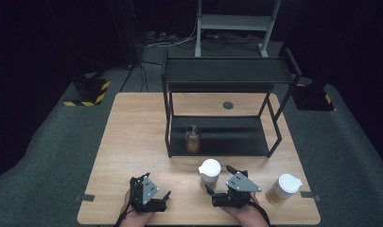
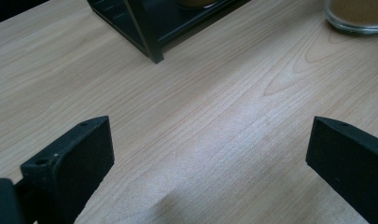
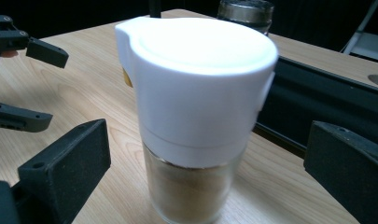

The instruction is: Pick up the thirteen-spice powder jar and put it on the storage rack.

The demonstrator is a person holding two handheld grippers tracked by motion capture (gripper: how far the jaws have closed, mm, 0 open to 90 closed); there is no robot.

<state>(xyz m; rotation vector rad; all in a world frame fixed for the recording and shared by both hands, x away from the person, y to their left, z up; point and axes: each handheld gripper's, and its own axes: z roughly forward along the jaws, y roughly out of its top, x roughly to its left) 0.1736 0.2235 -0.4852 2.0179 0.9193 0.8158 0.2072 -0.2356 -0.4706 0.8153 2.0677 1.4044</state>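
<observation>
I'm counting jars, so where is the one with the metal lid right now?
In the high view the metal-lidded jar stands on the left part of the black rack's bottom shelf, behind the nearer white-lidded jar.

Black metal, pale wood, white lids over tan fill.

The desk (image 1: pixel 132 137) is light wood with a fine brown grain and one small grey disc (image 1: pixel 228 105) near its far edge. The two-tier rack (image 1: pixel 227 75) is black. The jar near the near edge (image 3: pixel 196 116) has a white lid over clear glass and a tan-brown fill; the jar toward the near right corner (image 1: pixel 284 189) matches it. The jar on the rack's lower shelf (image 1: pixel 193 138) is clear with amber contents. The left claw (image 1: pixel 155 196) and the right claw (image 1: pixel 222 184) are black, each topped by a grey plate. The floor (image 1: pixel 47 142) is dark grey, with a yellow-and-black striped block (image 1: pixel 87 92) beyond the far left corner.
</observation>
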